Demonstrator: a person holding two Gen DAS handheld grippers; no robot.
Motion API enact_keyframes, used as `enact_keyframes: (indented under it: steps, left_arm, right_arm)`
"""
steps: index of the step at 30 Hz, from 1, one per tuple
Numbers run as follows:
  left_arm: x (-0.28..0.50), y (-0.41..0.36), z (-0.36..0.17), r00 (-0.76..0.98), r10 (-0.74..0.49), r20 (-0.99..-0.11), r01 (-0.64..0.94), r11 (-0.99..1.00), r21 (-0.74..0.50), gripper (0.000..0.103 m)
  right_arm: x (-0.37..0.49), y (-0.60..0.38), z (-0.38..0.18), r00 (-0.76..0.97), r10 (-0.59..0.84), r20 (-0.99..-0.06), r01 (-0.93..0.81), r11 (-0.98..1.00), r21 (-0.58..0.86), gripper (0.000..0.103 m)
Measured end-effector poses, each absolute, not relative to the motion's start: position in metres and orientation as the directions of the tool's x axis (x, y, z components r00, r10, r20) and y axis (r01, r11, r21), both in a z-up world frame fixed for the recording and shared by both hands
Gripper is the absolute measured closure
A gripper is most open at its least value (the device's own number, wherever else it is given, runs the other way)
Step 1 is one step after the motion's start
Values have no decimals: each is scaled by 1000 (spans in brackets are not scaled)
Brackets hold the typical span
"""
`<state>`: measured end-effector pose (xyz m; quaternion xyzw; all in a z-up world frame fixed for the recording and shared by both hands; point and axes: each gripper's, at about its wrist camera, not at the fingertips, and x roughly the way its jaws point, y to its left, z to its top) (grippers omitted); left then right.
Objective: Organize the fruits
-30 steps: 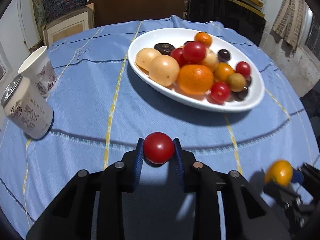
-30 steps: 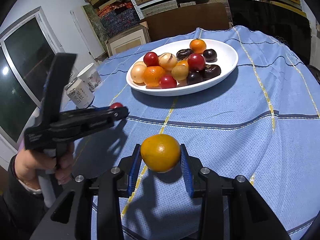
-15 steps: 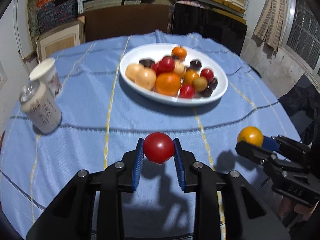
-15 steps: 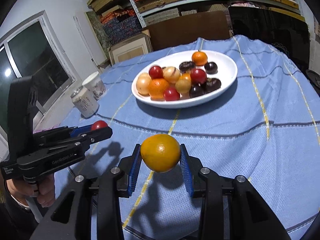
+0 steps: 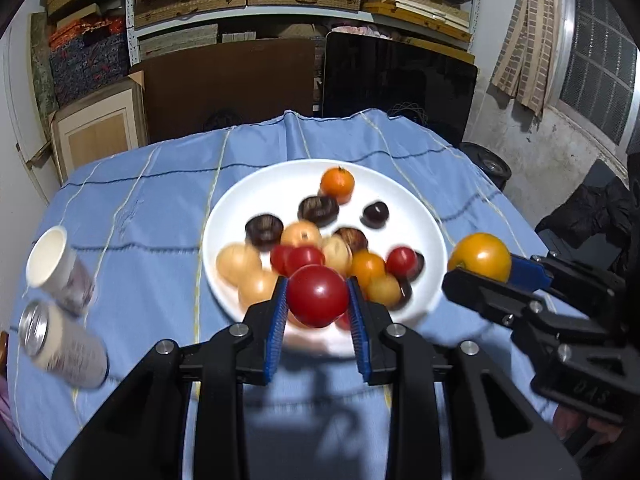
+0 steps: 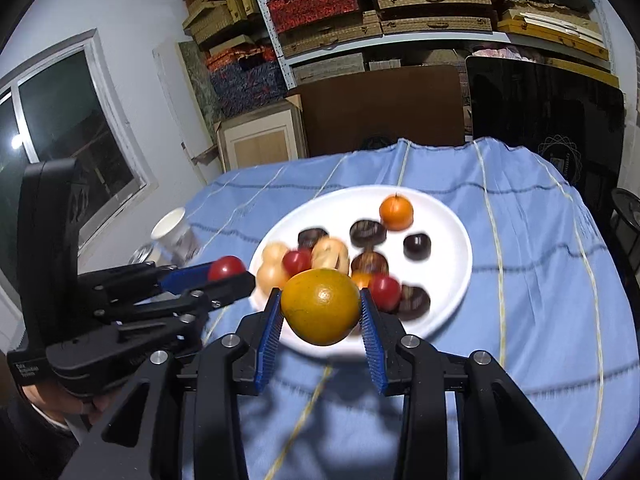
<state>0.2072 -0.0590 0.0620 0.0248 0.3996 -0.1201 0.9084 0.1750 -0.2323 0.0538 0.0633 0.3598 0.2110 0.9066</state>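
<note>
My left gripper (image 5: 318,304) is shut on a red tomato (image 5: 318,295), held in the air over the near rim of the white oval plate (image 5: 256,188). My right gripper (image 6: 320,312) is shut on a yellow-orange orange (image 6: 320,306), also raised before the plate (image 6: 452,216). In each wrist view the other gripper shows at the side: the right one (image 5: 486,264) with its orange (image 5: 480,256), the left one (image 6: 226,276) with its tomato (image 6: 226,267). The plate holds several fruits: oranges, red tomatoes, pale round fruits and dark plums.
A paper cup (image 5: 56,264) and a drink can (image 5: 60,346) stand at the table's left side on the blue cloth (image 5: 152,184). Shelves of boxes, a brown board and a dark panel stand behind the table. A person's hand (image 6: 36,396) grips the left tool.
Both grippers have risen with their fruits still gripped, and the plate now lies lower and closer under them. The view shows more of the shelves behind.
</note>
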Motion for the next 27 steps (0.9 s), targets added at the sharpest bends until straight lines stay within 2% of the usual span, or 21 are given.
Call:
enact_keyframes:
  steps: [8,10,12,15,17,19,21,23,24,27]
  left_arm:
    - [279,-66,46,639,-157,-753,191,981,-43,74]
    - [288,-64,42,645,-153,-748,168,984,-57,50]
    - [289,-61,42,662,-156,-734,144,986,-80,41]
    - [282,-58,46,666,-168,-727,144,985,-96,38]
    - [273,-58,49,675,-155,-722,142,987,-79,32]
    - [256,-58,53,683,-131,-718,140,989,-47,19]
    - [235,-57,54,694,-96,-713,137,991,0,13]
    - [212,-52,51,695,-93,-713,136,991,2,13]
    - [199,-48,48,688,-93,-720,126,992,-7,12]
    - [164,-31,39,671,-89,-736,88,995,-39,11]
  right_arm:
    - [235,-231,26,623,422,-659,-289,906,307,63]
    - [243,-235,21,618,439,-652,-276,898,343,61]
    - [244,-240,20,625,453,-635,-263,889,376,55]
    - [233,-242,27,638,449,-626,-275,891,360,54]
    - [224,-244,31,645,439,-626,-275,897,346,52]
    - [205,-245,36,657,401,-638,-259,915,308,43]
    - [185,-245,40,669,359,-650,-249,933,259,40]
    - [160,-246,39,666,331,-669,-241,944,228,36]
    - [150,-246,38,666,317,-675,-231,948,217,28]
    - [112,-247,29,667,297,-684,-230,954,190,23]
